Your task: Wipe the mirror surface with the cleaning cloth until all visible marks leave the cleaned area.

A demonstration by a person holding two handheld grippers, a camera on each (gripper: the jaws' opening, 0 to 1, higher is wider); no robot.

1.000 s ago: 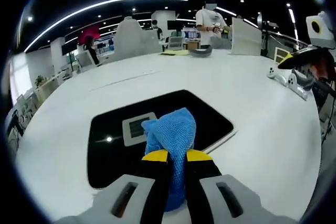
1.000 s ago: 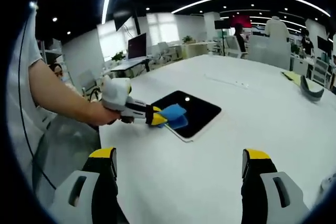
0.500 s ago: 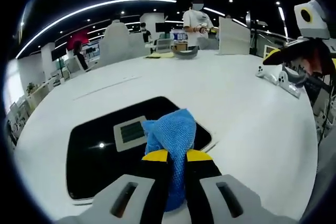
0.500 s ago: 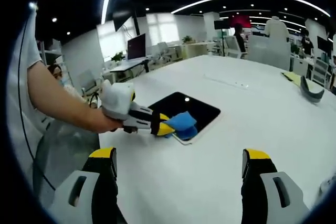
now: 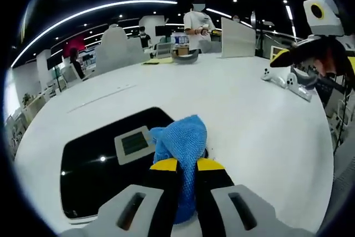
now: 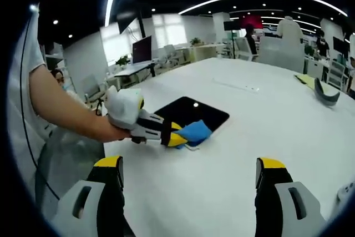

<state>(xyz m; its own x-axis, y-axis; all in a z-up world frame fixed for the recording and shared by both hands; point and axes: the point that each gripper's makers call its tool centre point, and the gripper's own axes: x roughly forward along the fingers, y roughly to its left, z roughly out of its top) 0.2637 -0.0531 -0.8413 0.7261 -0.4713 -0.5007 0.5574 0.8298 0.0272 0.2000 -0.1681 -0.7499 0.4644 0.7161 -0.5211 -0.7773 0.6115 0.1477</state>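
Left gripper point(image 5: 186, 165) fingers are clamping the blue cleaning cloth point(image 5: 180, 142), pressing it at the near edge of the black mirror point(image 6: 191, 116) lying on the white desk point(image 6: 266, 131). Right gripper point(image 6: 188, 178) fingers are hanging wide apart, holding nothing.

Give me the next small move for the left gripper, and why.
Probably sweep the blue cloth back across the mirror. The left gripper is shut on the cloth, which sits at the mirror's near corner by the white table, so most of the dark glass lies off to one side of it, uncovered. The right gripper hangs open, clear of it.
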